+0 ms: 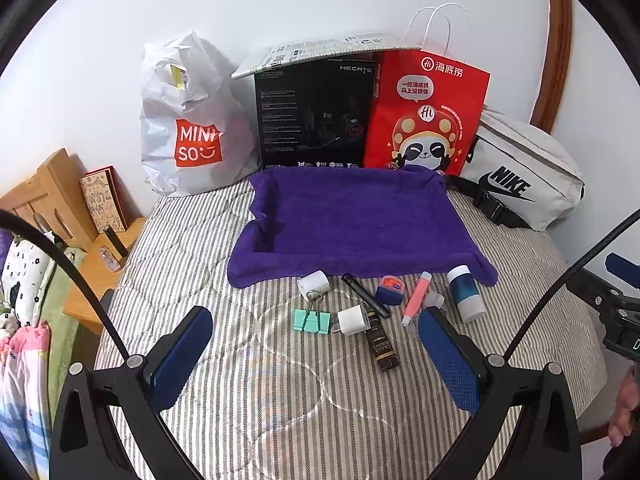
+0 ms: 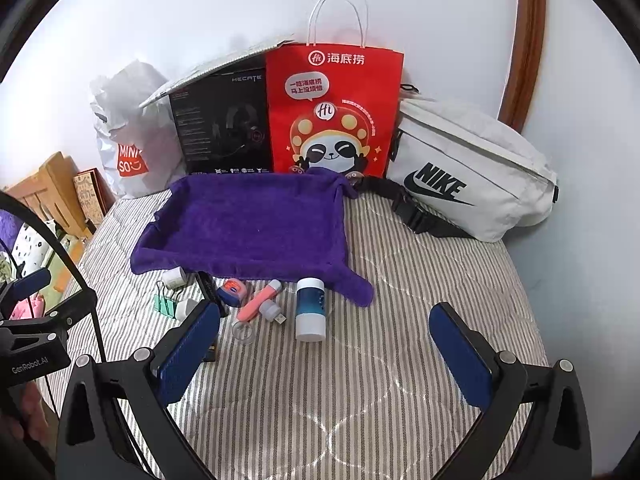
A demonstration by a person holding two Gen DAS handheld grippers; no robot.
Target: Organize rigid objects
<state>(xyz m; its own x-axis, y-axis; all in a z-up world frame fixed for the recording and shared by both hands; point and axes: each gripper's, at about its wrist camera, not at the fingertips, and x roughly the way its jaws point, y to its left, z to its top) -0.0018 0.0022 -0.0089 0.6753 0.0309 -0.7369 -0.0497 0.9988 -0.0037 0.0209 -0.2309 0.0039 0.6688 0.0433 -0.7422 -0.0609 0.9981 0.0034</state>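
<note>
Presently, nothing is grasped, and every risk noted is a judgement drawn from the layout. The striped bed cover (image 1: pixel 256 400) is soft and uneven, so anything pressed from above may sink or roll. The purple towel (image 1: pixel 352 220) lies flat behind the items, its front edge just beside them; a finger could snag that edge. The white-and-blue bottle (image 2: pixel 310 308) lies on its side and would likely roll if nudged. The pink tube (image 2: pixel 256 303), black pen (image 1: pixel 366 296), mint binder clip (image 1: pixel 312 320) and white adapter (image 1: pixel 352 320) sit close together, so a wide approach could scatter neighbours.

Left gripper (image 1: pixel 314 346) hovers low over the cover, jaws wide apart, aimed at the cluster. Right gripper (image 2: pixel 326 350) likewise hovers, jaws spread, empty.
</note>
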